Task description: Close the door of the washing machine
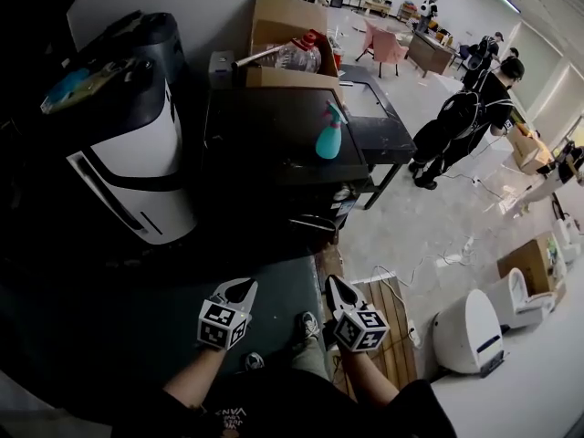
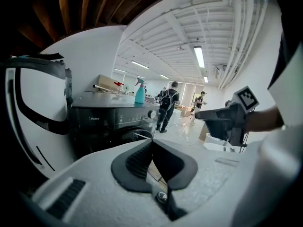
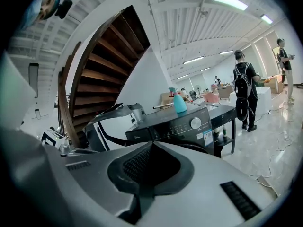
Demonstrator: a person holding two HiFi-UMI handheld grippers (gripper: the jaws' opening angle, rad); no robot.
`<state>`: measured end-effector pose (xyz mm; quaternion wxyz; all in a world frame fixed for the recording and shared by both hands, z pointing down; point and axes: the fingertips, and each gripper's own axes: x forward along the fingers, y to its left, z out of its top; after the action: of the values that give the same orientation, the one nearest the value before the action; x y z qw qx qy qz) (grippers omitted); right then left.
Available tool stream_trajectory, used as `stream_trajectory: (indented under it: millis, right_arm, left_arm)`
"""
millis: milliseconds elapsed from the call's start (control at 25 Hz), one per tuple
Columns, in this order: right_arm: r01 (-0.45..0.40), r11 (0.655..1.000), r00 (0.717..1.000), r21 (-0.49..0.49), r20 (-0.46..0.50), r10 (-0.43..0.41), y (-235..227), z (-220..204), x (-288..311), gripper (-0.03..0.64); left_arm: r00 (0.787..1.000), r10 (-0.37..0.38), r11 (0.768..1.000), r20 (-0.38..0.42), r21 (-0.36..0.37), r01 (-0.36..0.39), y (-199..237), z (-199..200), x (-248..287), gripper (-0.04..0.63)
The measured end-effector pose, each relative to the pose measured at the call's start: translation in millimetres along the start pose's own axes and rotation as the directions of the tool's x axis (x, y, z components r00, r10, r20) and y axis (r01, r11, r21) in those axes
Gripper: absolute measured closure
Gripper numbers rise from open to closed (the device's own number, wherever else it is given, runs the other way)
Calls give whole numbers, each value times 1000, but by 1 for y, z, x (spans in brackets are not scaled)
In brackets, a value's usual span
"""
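Observation:
The dark washing machine [image 1: 265, 144] stands ahead of me, with a teal spray bottle [image 1: 328, 135] on its top. Its control panel and knob [image 3: 195, 123] face both gripper views, and the machine [image 2: 113, 122] shows in the left gripper view too. Only the upper rim of the round door [image 3: 201, 148] shows above my jaws, and I cannot tell how far it stands open. My left gripper [image 1: 245, 290] and right gripper [image 1: 334, 288] hang side by side short of the machine, both shut and empty. The right gripper [image 2: 201, 113] also crosses the left gripper view.
A white and black appliance [image 1: 137, 172] stands left of the machine. A cardboard box [image 1: 283, 26] and a large water bottle [image 1: 297, 57] sit behind it, a black table [image 1: 383, 130] to its right. A person [image 1: 461, 126] stands beyond. White toilets [image 1: 470, 331] and a wooden pallet [image 1: 392, 322] lie at the right.

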<state>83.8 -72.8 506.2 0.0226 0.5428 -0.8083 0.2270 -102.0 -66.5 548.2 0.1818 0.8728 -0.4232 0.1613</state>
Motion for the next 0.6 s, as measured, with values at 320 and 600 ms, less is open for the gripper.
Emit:
stream_trajectory:
  millis: [320,600]
  right_arm:
    - [-23,998,1000,-50,-13,22,39,-13,-34,617]
    - [-43,999,999,-23,-15,42,64,-23,-53,617]
  left_arm:
    - [1000,-10,1000,5,14,10,-9,-17,-46,584]
    - [998,-6,1000,55,8,6,-19,-7,-74,584]
